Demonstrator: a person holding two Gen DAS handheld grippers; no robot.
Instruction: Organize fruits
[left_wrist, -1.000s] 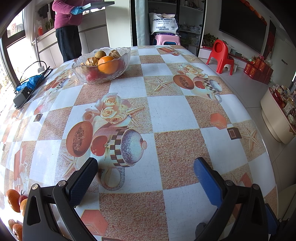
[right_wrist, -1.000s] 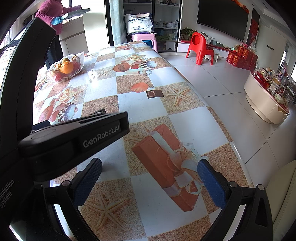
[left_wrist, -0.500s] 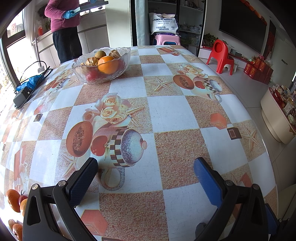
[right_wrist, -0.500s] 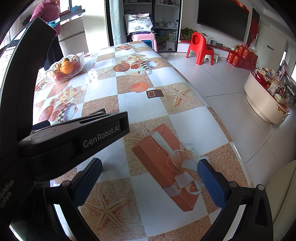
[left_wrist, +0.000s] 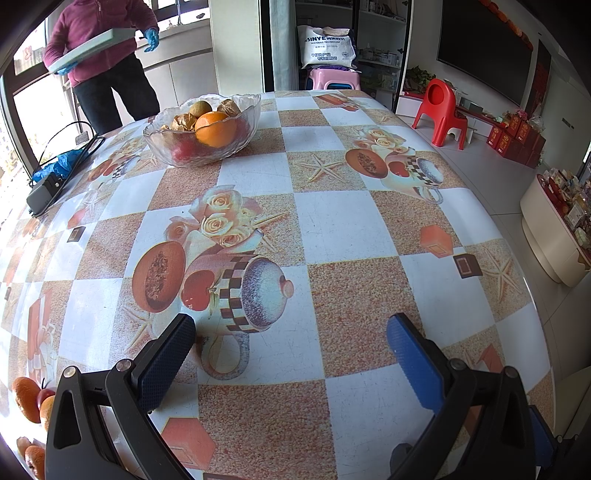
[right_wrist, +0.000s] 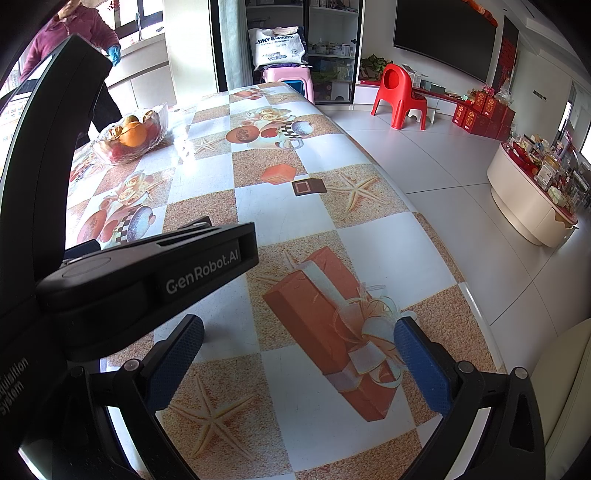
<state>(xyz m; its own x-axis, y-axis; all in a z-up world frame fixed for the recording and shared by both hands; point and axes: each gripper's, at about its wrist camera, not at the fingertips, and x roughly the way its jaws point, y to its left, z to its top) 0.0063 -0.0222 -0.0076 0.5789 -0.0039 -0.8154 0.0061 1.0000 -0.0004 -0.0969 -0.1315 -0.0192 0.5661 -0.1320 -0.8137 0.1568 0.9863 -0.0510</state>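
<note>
Left wrist view: my left hand-held gripper (left_wrist: 290, 334) hovers low over the table (left_wrist: 343, 229) with its checked, printed cloth, jaws wide and empty. The clear scalloped glass bowl of fruit (left_wrist: 201, 127), topped by a round orange (left_wrist: 215, 128), stands far ahead and slightly left, well apart. My right hand-held gripper (right_wrist: 299, 338), equally wide and empty, lies farther off. Nothing blocks the path; a black adapter with cable (left_wrist: 48, 184) sits aside.

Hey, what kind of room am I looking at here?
Most likely a home living and dining room: a table with a glass fruit bowl, a wall television, and a child's red chair.
</note>
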